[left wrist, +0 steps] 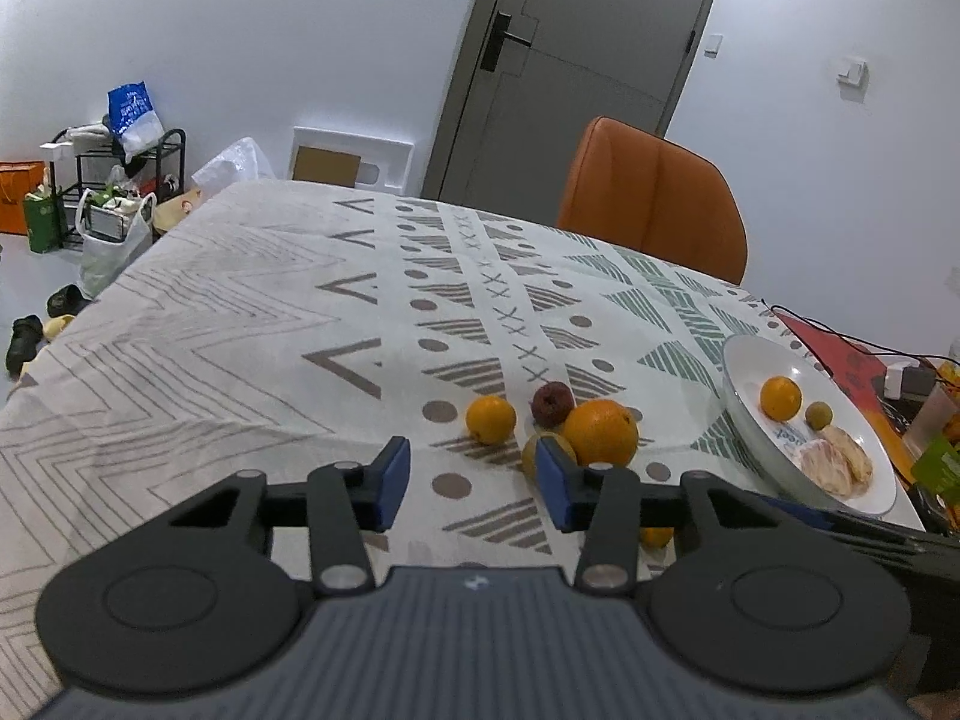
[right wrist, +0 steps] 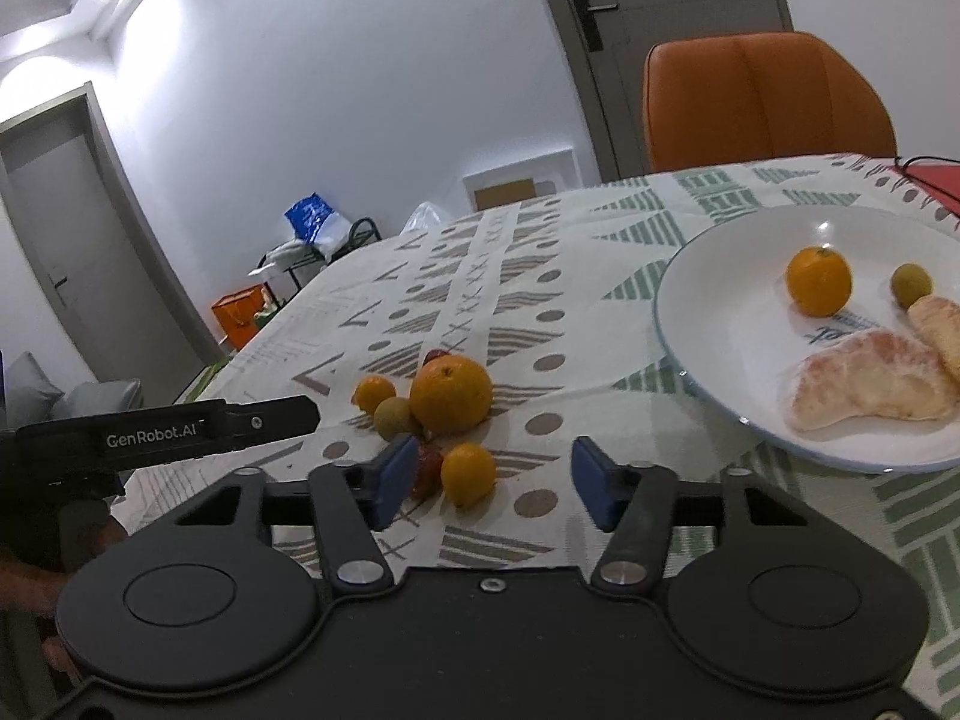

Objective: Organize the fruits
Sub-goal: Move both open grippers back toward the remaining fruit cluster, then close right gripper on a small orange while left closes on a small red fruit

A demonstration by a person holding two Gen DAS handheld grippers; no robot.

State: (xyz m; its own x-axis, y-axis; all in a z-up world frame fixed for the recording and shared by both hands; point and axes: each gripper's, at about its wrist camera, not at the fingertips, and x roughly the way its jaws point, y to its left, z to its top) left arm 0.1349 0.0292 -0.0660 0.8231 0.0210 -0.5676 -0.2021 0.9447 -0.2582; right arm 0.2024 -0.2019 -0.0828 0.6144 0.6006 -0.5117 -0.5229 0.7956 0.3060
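On the patterned tablecloth lies a cluster of fruit: a big orange (left wrist: 601, 432) (right wrist: 450, 394), a small orange (left wrist: 491, 418) (right wrist: 373, 393), a dark red fruit (left wrist: 552, 403) and a yellow-green fruit (left wrist: 528, 453) (right wrist: 393, 417). My left gripper (left wrist: 474, 480) is open just short of the cluster, its right finger in front of the yellow-green fruit. My right gripper (right wrist: 495, 483) is open; another small orange (right wrist: 468, 474) and a reddish fruit (right wrist: 427, 474) lie between its fingers, close to the left one. The white plate (left wrist: 750, 372) (right wrist: 738, 276) holds an orange (right wrist: 819, 281), a small green fruit (right wrist: 911, 283) and peeled citrus segments (right wrist: 870, 384).
An orange chair (left wrist: 654, 198) (right wrist: 762, 96) stands behind the table's far edge. A red sheet with cables (left wrist: 840, 354) and clutter lie right of the plate. The left gripper's black body (right wrist: 180, 429) reaches in from the left. A rack with bags (left wrist: 114, 192) stands on the floor.
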